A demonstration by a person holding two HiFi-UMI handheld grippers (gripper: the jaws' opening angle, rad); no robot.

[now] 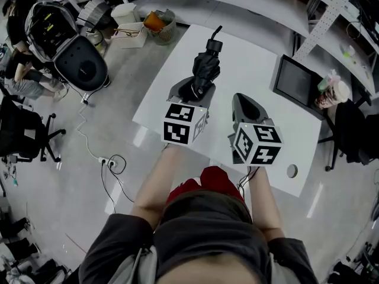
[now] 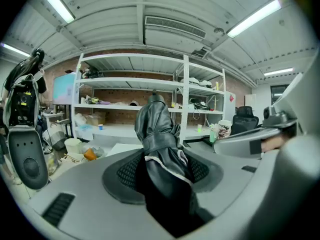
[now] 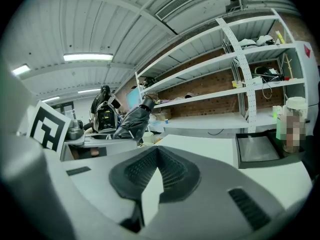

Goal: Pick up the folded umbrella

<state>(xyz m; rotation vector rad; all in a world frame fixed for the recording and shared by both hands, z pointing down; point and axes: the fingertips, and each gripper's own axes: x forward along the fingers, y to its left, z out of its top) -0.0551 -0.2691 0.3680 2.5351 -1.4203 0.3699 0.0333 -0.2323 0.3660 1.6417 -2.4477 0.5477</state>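
The folded black umbrella [image 1: 206,65] is held off the white table [image 1: 254,64], its strapped handle end pointing away from me. My left gripper [image 1: 190,90] is shut on the umbrella's bundled fabric; in the left gripper view the umbrella [image 2: 159,134] fills the space between the jaws of the left gripper [image 2: 162,170] and sticks up ahead. My right gripper [image 1: 244,101] hovers beside it on the right, holding nothing. In the right gripper view the right gripper [image 3: 157,151] has its pads meeting at the tips, and the umbrella [image 3: 131,121] shows at the left.
A black tray [image 1: 297,78] and a lidded cup [image 1: 333,92] sit at the table's right edge. Left of the table stand a bin [image 1: 160,25], a box [image 1: 130,34] and a black chair [image 1: 80,64]. Shelving [image 2: 150,84] runs along the far wall.
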